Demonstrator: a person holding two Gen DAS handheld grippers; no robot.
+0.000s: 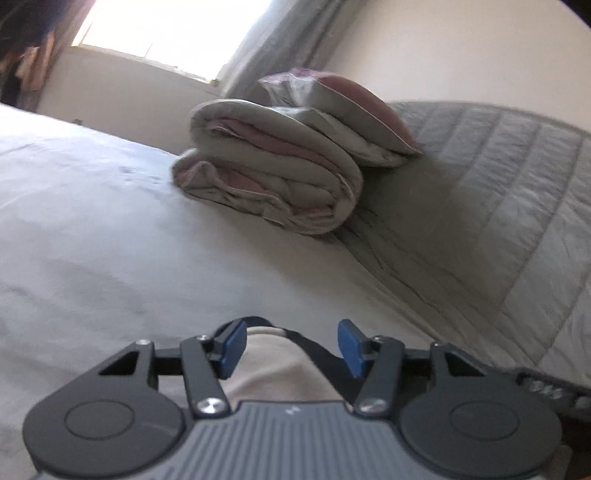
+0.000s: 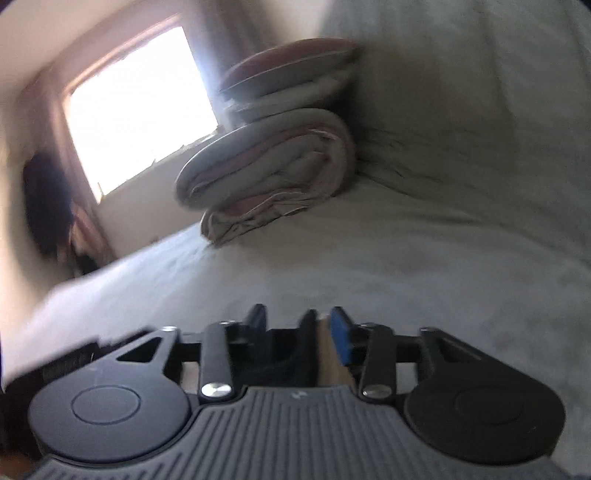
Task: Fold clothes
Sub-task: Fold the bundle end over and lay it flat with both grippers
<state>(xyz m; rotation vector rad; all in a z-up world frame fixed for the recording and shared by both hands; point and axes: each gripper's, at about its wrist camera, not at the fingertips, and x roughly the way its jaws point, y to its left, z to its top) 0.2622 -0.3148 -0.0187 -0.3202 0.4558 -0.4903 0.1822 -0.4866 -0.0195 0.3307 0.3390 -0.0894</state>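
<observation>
A beige garment (image 1: 280, 369) with black trim lies on the white bed sheet (image 1: 92, 221), low in the left wrist view. My left gripper (image 1: 293, 347) stands open over it, its blue pads (image 1: 234, 347) wide apart on either side of the cloth. In the blurred right wrist view, my right gripper (image 2: 299, 328) is narrowed on a bunch of the same garment (image 2: 327, 354). Black fabric and a beige edge fill the gap between its fingers. The remainder of the garment is hidden under both grippers.
A folded grey and pink duvet (image 1: 273, 177) with a pillow (image 1: 343, 107) on top sits farther up the bed, also in the right wrist view as the duvet stack (image 2: 280, 162). A grey quilt (image 1: 498, 203) covers the right side. A bright window (image 1: 166, 26) and curtain are behind.
</observation>
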